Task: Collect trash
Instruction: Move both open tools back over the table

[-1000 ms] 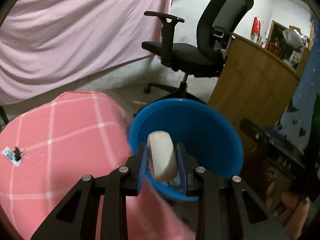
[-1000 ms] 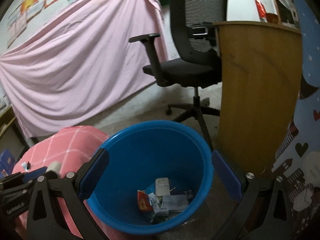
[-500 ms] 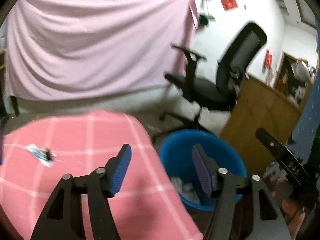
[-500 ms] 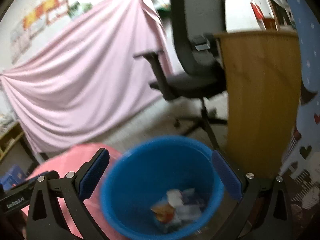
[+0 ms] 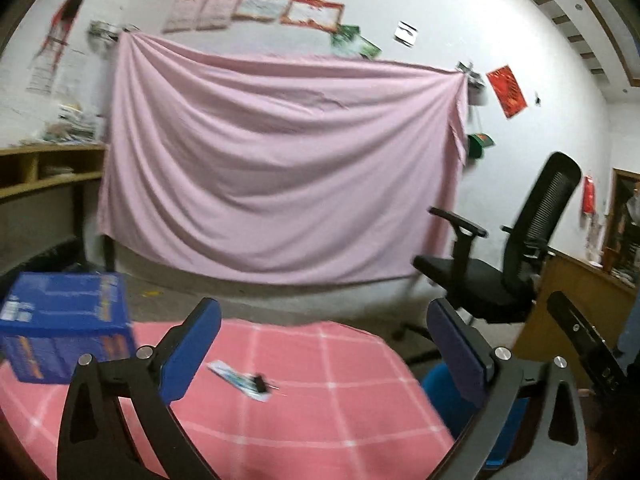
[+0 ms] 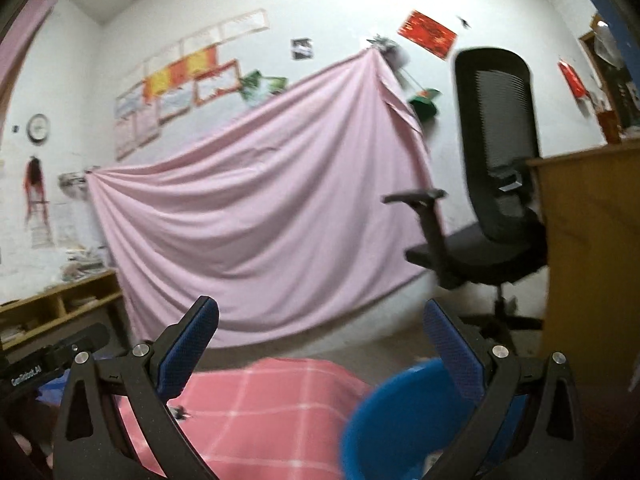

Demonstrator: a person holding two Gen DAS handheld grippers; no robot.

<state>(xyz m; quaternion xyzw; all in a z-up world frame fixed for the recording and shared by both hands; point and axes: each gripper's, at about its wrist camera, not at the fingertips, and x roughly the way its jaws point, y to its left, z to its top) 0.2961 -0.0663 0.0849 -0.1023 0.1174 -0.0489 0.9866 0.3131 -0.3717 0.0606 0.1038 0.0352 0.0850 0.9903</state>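
My left gripper (image 5: 324, 344) is open and empty, raised above the table with the pink checked cloth (image 5: 340, 412). A small wrapper with a dark clip (image 5: 244, 380) lies on the cloth between its fingers, further off. The blue bin (image 5: 436, 384) shows partly behind the right finger. My right gripper (image 6: 320, 344) is open and empty. The blue bin (image 6: 392, 420) sits low right in its view, beside the pink cloth (image 6: 256, 404). The small dark scrap (image 6: 180, 412) shows by the left finger.
A blue cardboard box (image 5: 64, 328) stands on the table at the left. A black office chair (image 5: 500, 268) and a wooden desk (image 5: 572, 300) are to the right. A pink sheet (image 5: 280, 176) hangs on the far wall. Wooden shelves (image 5: 44, 172) are at the left.
My left gripper let go of the pale rounded piece over the blue bin and opened wide. Both grippers then rose and tilted up, away from the bin toward the table.
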